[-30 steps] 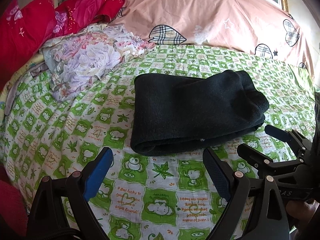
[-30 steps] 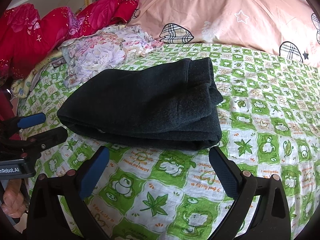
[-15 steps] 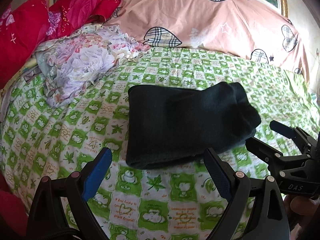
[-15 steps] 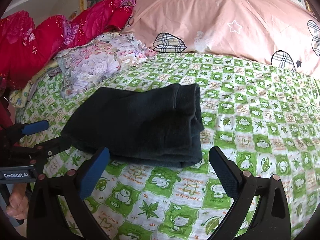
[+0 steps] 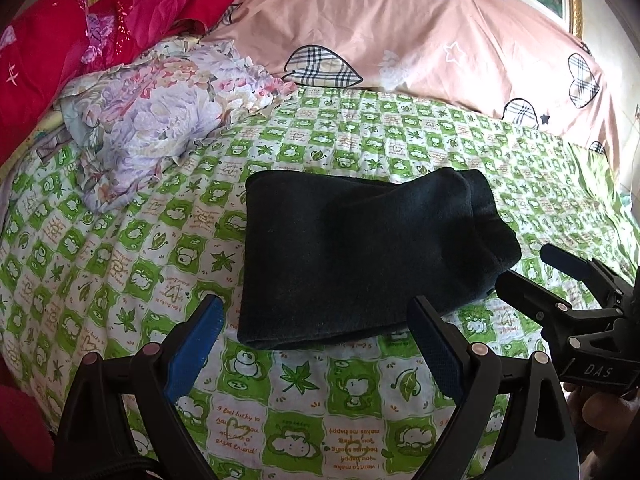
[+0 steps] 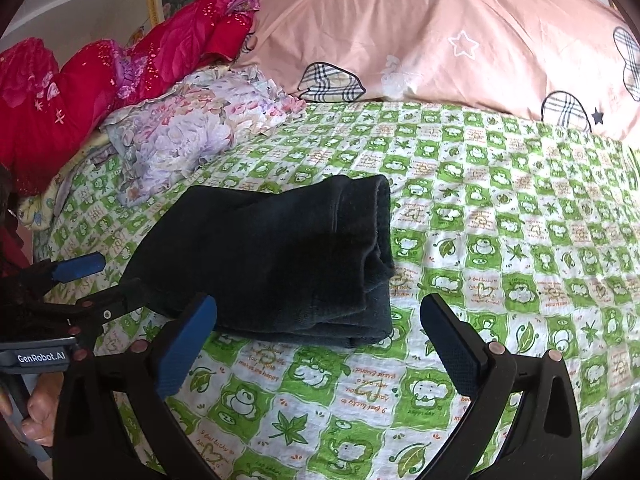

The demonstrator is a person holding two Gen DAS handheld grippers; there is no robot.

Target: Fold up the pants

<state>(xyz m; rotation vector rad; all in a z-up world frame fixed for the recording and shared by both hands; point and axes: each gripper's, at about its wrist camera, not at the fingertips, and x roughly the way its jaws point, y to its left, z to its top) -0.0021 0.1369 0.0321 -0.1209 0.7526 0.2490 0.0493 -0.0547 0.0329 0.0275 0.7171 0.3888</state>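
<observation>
The dark pants (image 5: pixel 360 256) lie folded into a thick rectangle on the green-and-white patterned bed sheet (image 5: pixel 304 404); they also show in the right wrist view (image 6: pixel 280 260). My left gripper (image 5: pixel 316 340) is open and empty, held just in front of the fold's near edge. My right gripper (image 6: pixel 320 340) is open and empty, in front of the pants' right end. The right gripper also shows at the right of the left wrist view (image 5: pixel 532 276), open. The left gripper shows at the left of the right wrist view (image 6: pixel 108 280), open.
A crumpled floral cloth (image 5: pixel 152 120) lies at the back left of the bed. Red bedding (image 5: pixel 80 32) is piled behind it. A pink quilt with plaid hearts (image 5: pixel 400 40) runs along the back. The sheet (image 6: pixel 520 240) stretches to the right of the pants.
Both grippers have drawn back from the folded pants, which now look smaller and farther off. The pants have not moved. Both grippers stay open.
</observation>
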